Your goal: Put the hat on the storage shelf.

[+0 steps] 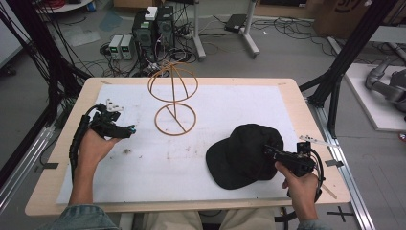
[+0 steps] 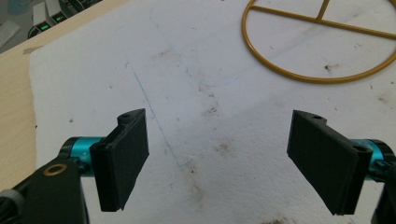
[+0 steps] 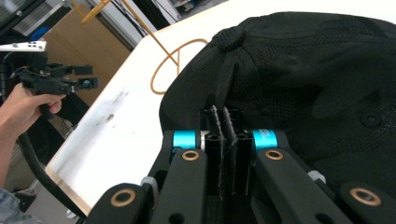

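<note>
A black cap (image 1: 244, 153) lies on the white sheet at the right, its top button facing away in the right gripper view (image 3: 303, 70). My right gripper (image 1: 268, 151) is at the cap's right edge, its jaws pressed together on a raised fold of the cap's fabric (image 3: 222, 112). A golden wire hat stand (image 1: 173, 96) stands at the middle back, with a round base ring (image 2: 322, 77) and a hoop head. My left gripper (image 1: 128, 129) hovers left of the stand, jaws wide apart (image 2: 219, 121) over bare, stained sheet. It is also visible far off in the right gripper view (image 3: 86, 83).
A white sheet (image 1: 143, 167) covers most of the wooden table (image 1: 57, 191). Black frame posts (image 1: 340, 72) rise at the table's right. Computers and cables (image 1: 153, 33) sit on the floor behind the back edge.
</note>
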`<state>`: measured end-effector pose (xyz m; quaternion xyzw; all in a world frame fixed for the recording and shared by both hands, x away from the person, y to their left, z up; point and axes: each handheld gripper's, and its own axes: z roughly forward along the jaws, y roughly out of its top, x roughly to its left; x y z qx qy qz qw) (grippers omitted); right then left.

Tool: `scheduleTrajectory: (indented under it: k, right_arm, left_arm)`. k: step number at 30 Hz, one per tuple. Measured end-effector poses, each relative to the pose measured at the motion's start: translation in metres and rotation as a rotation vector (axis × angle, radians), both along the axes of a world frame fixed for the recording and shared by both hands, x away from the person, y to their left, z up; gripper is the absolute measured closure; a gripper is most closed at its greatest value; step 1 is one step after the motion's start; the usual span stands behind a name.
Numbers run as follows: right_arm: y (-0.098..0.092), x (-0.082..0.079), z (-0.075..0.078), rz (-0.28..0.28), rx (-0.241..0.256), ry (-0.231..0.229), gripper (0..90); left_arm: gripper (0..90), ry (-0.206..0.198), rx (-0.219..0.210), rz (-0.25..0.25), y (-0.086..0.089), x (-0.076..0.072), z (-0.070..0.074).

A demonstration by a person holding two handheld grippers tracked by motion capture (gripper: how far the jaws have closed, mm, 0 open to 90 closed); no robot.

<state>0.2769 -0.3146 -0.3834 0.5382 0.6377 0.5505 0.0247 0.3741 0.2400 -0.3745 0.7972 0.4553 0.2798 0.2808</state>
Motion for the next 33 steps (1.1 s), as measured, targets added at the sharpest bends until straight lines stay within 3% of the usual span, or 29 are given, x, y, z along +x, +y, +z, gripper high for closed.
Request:
scheduleTrajectory:
  k: [16, 22, 27, 33]
  right_arm:
    - [0.005, 0.012, 0.016, 0.021, 0.054, -0.051, 88.8]
    - [0.003, 0.015, 0.026, 0.013, 0.081, -0.07, 88.8]
    - [0.004, 0.02, 0.036, 0.017, 0.073, -0.097, 88.9]
    - [0.004, 0.025, 0.046, 0.019, 0.107, -0.123, 88.9]
  left_arm:
    - [20.9, -0.001, 0.0, 0.004, 0.003, 0.0, 0.0]
    - [20.9, 0.0, -0.001, 0.005, 0.004, -0.001, 0.0]
    - [20.9, -0.001, -0.002, 0.006, 0.003, -0.001, 0.0]
    - [21.0, 0.001, -0.003, 0.007, 0.004, 0.0, 0.0]
